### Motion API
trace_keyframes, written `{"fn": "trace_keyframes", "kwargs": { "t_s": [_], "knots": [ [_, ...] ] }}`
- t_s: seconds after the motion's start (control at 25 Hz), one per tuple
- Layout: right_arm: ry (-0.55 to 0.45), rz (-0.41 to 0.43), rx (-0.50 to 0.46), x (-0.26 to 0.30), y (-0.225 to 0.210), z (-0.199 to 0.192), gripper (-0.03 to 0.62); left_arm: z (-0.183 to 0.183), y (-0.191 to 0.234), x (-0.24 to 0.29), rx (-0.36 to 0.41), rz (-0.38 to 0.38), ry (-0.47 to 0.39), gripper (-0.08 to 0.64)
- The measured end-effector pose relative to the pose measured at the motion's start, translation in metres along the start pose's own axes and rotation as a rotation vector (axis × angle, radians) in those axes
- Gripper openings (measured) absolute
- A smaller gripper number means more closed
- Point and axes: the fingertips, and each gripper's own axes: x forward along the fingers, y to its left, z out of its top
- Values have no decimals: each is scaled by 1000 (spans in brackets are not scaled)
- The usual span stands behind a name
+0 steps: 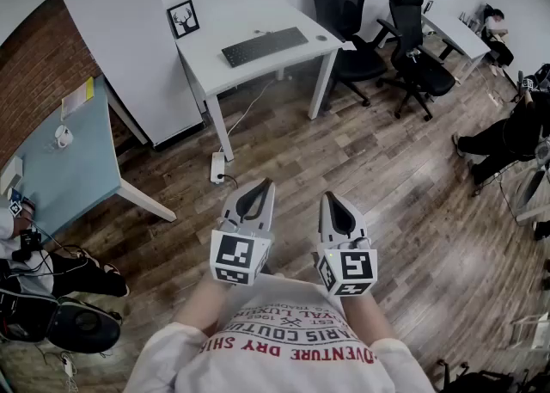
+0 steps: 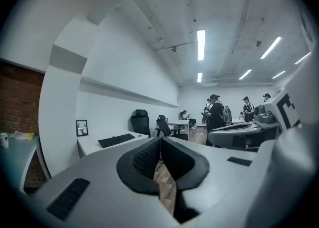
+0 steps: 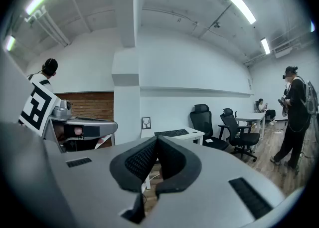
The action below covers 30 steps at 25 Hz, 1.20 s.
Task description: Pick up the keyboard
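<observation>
While the left gripper and right gripper are closed and empty, the keyboard lies crosswise on the counter well ahead, nearer the left.

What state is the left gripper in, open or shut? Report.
Shut: the left gripper shows its jaws meeting at the tips, with nothing between them.

Lettering on the keyboard too small; blue table partly beyond the left edge.
</observation>
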Motion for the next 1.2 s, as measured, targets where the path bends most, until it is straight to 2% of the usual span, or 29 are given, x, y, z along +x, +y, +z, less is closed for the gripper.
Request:
{"fn": "trace_keyframes", "kwargs": {
  "t_s": [0.44,0.84,1.0,1.2],
  "knots": [
    [6,-18,-2,-3,-13,-2,25,-1,-7,12,-21,-9,6,31],
    [43,-44,66,9,-37,-22,25,-15,-7,38,-36,-18,55,31],
    [74,-62,92,34,-46,-32,26,-27,9,56,-40,-16,82,31],
    [77,-91,96,79,-56,-26,26,-24,47,92,-66,-8,87,31]
  ]
}}
